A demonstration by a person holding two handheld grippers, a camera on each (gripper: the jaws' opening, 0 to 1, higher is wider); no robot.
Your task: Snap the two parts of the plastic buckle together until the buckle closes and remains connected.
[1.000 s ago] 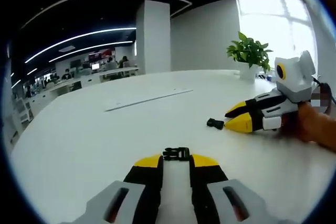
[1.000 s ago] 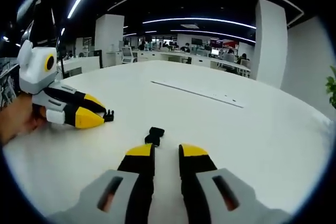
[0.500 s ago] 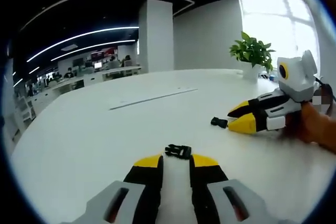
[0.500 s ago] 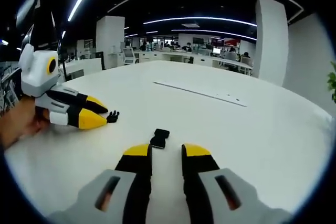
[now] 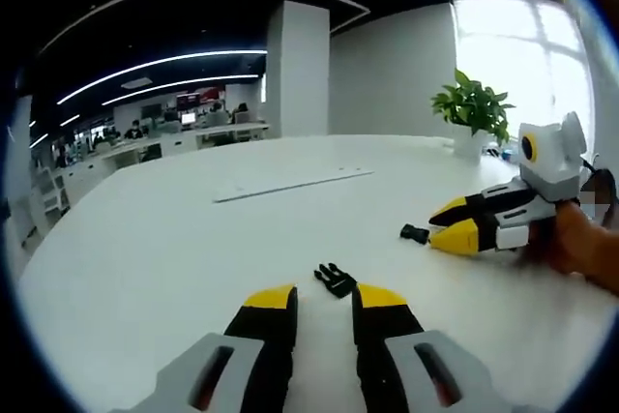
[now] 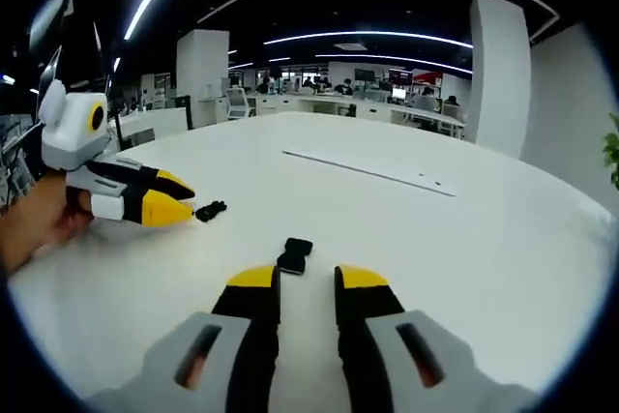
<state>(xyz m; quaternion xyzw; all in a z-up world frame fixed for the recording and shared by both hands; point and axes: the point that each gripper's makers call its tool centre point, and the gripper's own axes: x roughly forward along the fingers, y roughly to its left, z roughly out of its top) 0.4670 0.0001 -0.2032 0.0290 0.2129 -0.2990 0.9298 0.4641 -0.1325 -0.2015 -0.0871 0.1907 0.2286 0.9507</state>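
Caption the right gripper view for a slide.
Open right gripper faces one buckle half on the white table; left gripper near the other half.

Premises were an open-plan office: rows of staffed desks (image 6: 387, 108) stood beyond the large white round table (image 6: 464, 229).

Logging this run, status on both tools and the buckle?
Both tools open, empty. Pronged buckle half lies before left tool, socket half before right tool. Halves apart, nothing between.

White table (image 5: 145, 239), potted plant (image 5: 474, 108), white pillar (image 5: 298, 70), ceiling light strips (image 6: 368, 38)
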